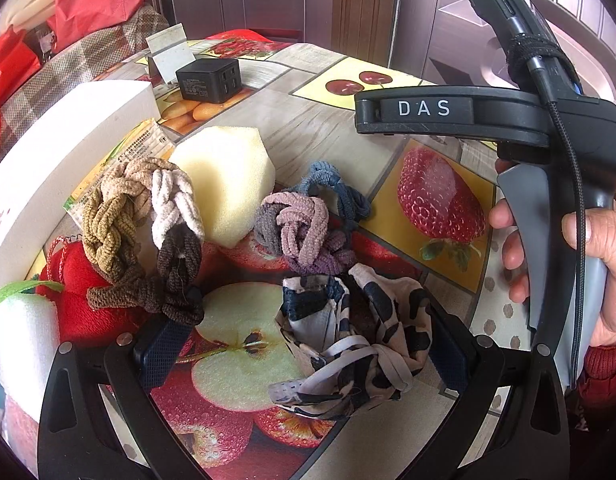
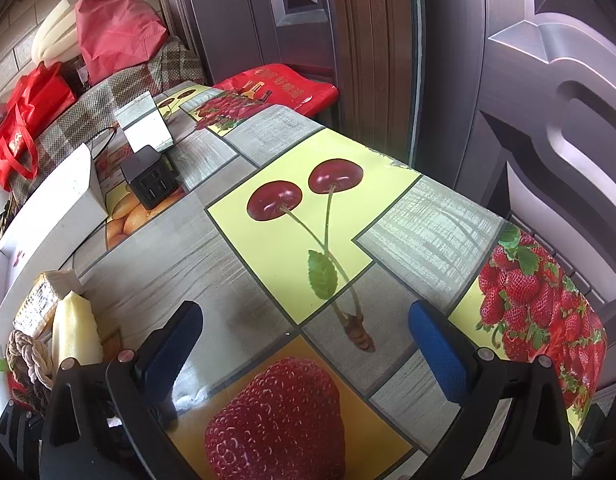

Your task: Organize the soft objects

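In the left wrist view my left gripper [image 1: 308, 344] is open, its jaws spread wide around a leopard-print cloth scrunchie [image 1: 355, 340] that lies on the table close to the right finger. Beyond it lie a knot of pink, grey and blue hair ties [image 1: 308, 224], a braided brown-and-beige band [image 1: 144, 236], a pale yellow sponge [image 1: 228, 184], a red plush toy [image 1: 80, 296] and white foam [image 1: 16, 340]. My right gripper [image 2: 304, 344] is open and empty over bare tablecloth. Its body [image 1: 547, 140] shows at the right of the left wrist view. The sponge [image 2: 78, 332] and the braid [image 2: 28, 356] sit at the right wrist view's left edge.
A long white box [image 1: 56, 152] runs along the table's left side. A black charger cube [image 1: 210, 80] and a white card stand [image 1: 170, 54] sit at the far end. Red bags [image 2: 116, 28] lie on a checked seat beyond. The table edge [image 2: 547, 248] curves at the right, near a door.
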`<control>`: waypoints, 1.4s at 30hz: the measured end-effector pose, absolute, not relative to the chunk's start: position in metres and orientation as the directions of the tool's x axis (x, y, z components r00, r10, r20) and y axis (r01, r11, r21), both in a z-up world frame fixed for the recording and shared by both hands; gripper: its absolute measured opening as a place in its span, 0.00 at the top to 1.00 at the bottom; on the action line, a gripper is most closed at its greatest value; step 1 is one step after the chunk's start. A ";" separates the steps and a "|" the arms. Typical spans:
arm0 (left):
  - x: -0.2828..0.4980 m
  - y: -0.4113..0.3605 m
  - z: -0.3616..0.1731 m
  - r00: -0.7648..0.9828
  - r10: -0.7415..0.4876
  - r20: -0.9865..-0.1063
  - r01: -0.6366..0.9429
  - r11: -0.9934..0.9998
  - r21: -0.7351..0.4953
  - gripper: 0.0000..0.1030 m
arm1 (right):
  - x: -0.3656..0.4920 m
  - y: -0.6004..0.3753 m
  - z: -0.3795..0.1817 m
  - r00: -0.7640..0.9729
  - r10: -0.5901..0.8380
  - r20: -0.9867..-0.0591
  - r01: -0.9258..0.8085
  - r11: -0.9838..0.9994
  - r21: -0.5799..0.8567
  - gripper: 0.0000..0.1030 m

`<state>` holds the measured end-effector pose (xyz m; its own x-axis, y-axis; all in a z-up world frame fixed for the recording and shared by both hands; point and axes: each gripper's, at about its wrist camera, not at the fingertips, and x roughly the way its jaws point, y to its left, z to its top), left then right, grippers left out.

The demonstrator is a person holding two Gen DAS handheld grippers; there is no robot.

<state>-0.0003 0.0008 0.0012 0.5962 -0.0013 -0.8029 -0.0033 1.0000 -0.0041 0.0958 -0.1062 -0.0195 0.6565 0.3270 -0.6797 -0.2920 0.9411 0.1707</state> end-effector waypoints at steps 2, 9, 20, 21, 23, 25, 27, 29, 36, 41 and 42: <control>0.000 0.001 0.001 0.596 -0.001 -0.803 -0.003 1.000 -0.004 0.01 | 0.095 -0.106 -0.019 0.657 0.328 -0.679 -0.292 0.941 0.172 0.00; 0.000 0.001 0.001 0.597 -0.001 -0.802 -0.004 1.000 -0.004 0.01 | 0.095 -0.106 -0.017 0.656 0.343 -0.672 -0.295 0.936 0.191 0.00; 0.000 0.001 0.001 0.596 0.000 -0.803 -0.003 1.000 -0.003 0.01 | 0.094 -0.108 -0.016 0.655 0.353 -0.668 -0.297 0.933 0.202 0.00; 0.000 0.001 0.001 0.597 -0.002 -0.802 -0.003 1.000 -0.005 0.01 | 0.094 -0.108 -0.016 0.655 0.355 -0.667 -0.298 0.933 0.203 0.00; -0.001 0.000 0.002 0.597 -0.001 -0.802 -0.003 1.000 -0.003 0.01 | 0.095 -0.108 -0.016 0.654 0.358 -0.667 -0.300 0.931 0.207 0.00; -0.006 -0.001 0.003 0.600 -0.019 -0.800 0.008 1.000 -0.018 0.01 | 0.095 -0.109 -0.016 0.653 0.361 -0.666 -0.300 0.931 0.210 0.00; -0.018 -0.006 0.008 0.620 -0.051 -0.783 0.033 0.999 -0.039 0.01 | 0.095 -0.109 -0.016 0.653 0.363 -0.665 -0.300 0.930 0.213 0.00; -0.035 -0.012 0.024 0.659 -0.053 -0.750 0.061 0.998 -0.017 0.01 | 0.095 -0.109 -0.016 0.652 0.366 -0.664 -0.300 0.929 0.217 0.00; -0.118 0.006 0.106 0.826 -0.103 -0.554 0.068 0.994 -0.083 0.00 | 0.095 -0.110 -0.017 0.652 0.366 -0.664 -0.300 0.929 0.217 0.00; -0.188 0.057 0.120 0.848 0.074 -0.525 -0.116 0.992 -0.047 0.00 | 0.095 -0.111 -0.016 0.650 0.379 -0.659 -0.309 0.924 0.227 0.00; -0.203 0.068 0.117 0.838 0.104 -0.536 -0.156 0.986 -0.054 0.00 | 0.094 -0.111 -0.016 0.649 0.384 -0.657 -0.312 0.922 0.231 0.00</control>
